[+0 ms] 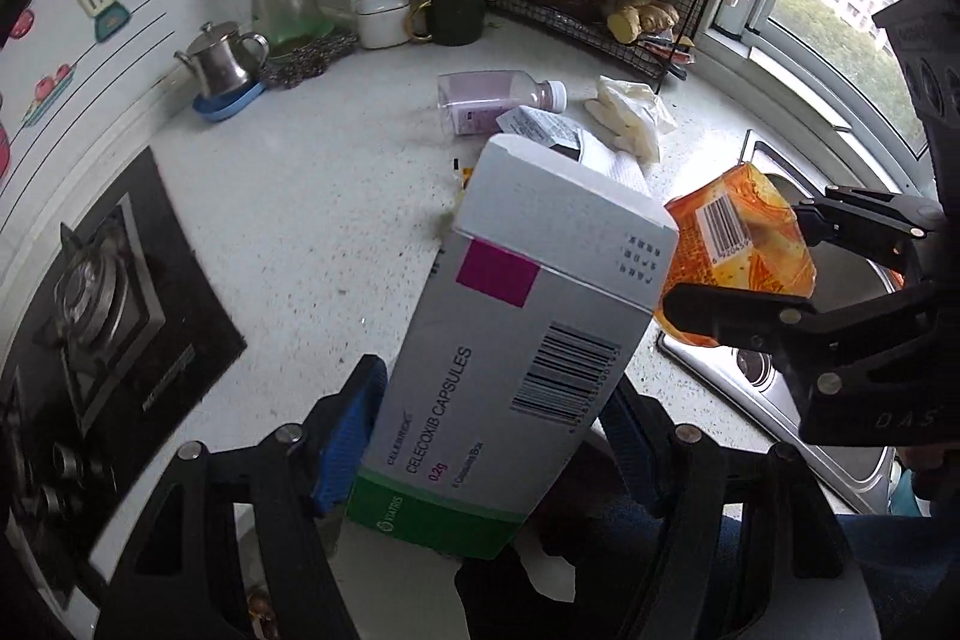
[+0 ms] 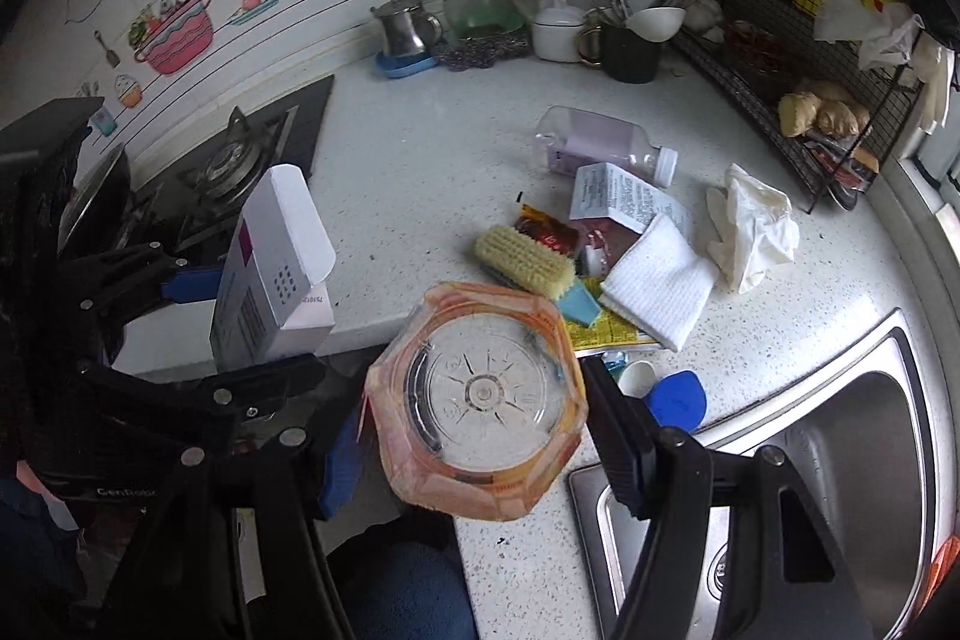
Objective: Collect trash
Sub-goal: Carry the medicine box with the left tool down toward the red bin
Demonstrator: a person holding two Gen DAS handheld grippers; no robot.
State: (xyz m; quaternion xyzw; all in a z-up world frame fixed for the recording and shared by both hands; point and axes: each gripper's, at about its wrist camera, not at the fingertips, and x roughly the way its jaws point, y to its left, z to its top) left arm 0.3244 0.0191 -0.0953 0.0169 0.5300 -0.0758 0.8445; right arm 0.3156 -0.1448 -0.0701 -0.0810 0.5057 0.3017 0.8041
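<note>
My left fingers [image 1: 486, 430] pinched a box [image 1: 528, 316], hiding trash behind it. My right fingers [image 2: 474, 436] gripped an orange bottle [image 2: 480, 400], its cap unseen.

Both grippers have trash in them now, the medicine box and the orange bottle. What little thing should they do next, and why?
Probably carry both away to wherever the trash goes; no bin shows here. The left gripper is closed on the medicine box and the right gripper on the orange bottle, both lifted off the counter. With both full, neither can take the purple bottle or crumpled glove yet.
</note>
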